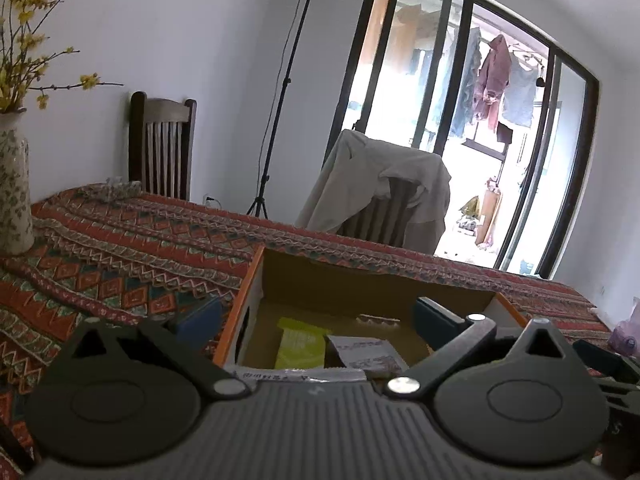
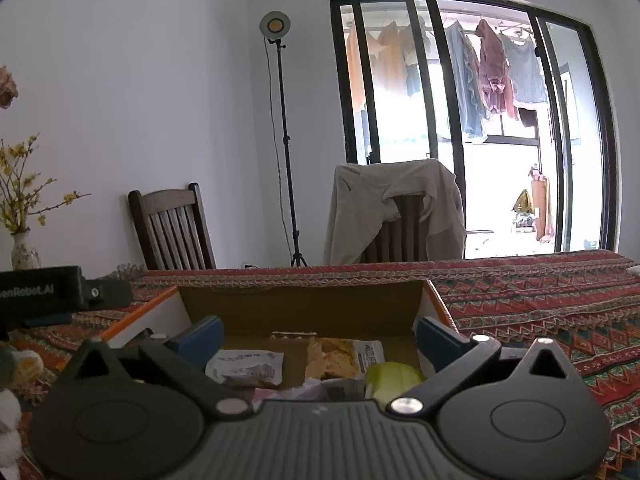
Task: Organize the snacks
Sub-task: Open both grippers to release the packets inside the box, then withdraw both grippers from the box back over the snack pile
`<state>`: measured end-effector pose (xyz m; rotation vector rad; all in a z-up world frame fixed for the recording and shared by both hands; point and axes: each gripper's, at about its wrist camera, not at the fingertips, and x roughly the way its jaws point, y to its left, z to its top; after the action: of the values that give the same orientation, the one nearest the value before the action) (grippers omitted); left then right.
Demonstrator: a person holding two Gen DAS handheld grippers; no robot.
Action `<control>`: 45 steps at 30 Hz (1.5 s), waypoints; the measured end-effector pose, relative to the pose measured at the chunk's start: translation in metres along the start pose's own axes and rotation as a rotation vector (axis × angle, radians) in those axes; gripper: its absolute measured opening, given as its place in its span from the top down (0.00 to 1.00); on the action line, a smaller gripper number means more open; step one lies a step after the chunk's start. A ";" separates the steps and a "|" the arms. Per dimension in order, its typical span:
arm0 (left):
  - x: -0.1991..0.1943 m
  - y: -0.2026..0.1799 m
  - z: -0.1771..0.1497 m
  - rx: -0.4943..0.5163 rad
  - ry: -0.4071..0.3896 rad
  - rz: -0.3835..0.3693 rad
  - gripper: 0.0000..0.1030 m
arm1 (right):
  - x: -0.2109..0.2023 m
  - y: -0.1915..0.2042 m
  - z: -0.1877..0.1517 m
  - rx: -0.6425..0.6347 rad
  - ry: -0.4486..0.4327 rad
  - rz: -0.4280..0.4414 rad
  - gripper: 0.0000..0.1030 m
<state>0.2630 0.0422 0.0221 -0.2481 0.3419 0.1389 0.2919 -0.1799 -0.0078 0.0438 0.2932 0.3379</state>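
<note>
**Inspector:** Report the snacks and where they lie.

**Assistant:** They lie loose on the floor of the open cardboard box (image 2: 304,308), which stands on the table (image 1: 132,256). Within the box: a white printed packet (image 2: 246,366), a clear packet of golden biscuits (image 2: 332,358) beside it, and a yellow-green packet (image 1: 301,342).

**Inspector:** Handling?

**Assistant:** In my judgement all are light, thin film wrappers, soft and crinkly, likely slippery. The biscuits look brittle; a hard squeeze could crush them. Best hold is the sealed edge or a flat corner, not the middle.

**Inspector:** The tools?

**Assistant:** The left hand-held gripper (image 1: 316,316) hangs at the box's near side, spread wide, nothing between its blue pads (image 1: 434,316); one pad is outside the box's orange-edged wall. The right hand-held gripper (image 2: 316,338) is likewise released and empty, above the box's near edge.

**Inspector:** Surroundings?

**Assistant:** Beyond the box, the patterned cloth runs to two chairs, one draped with a pale jacket (image 2: 394,208). A flowered vase (image 1: 14,196) stands well to the box's left.
</note>
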 end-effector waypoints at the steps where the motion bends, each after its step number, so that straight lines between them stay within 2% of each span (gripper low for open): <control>1: 0.001 0.000 0.000 0.000 0.003 0.001 0.00 | 0.001 0.002 0.001 0.000 0.000 -0.002 0.00; 16: -0.003 -0.002 -0.003 0.018 -0.014 0.000 0.00 | -0.004 0.001 0.004 0.010 -0.016 -0.007 0.00; 25: -0.021 -0.012 0.006 0.011 -0.049 0.002 0.00 | -0.012 0.005 0.014 0.002 -0.007 -0.006 0.00; 30: -0.040 -0.016 0.015 -0.002 -0.051 -0.003 0.00 | -0.034 0.012 0.025 -0.029 -0.013 0.006 0.00; 34: -0.055 -0.016 0.015 -0.004 -0.051 -0.002 0.00 | -0.052 0.019 0.027 -0.074 0.006 -0.019 0.00; 45: -0.096 -0.007 -0.015 0.039 -0.005 -0.001 0.00 | -0.100 0.020 0.003 -0.088 0.079 0.003 0.00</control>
<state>0.1700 0.0230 0.0428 -0.2090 0.3387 0.1313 0.1965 -0.1942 0.0243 -0.0561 0.3559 0.3560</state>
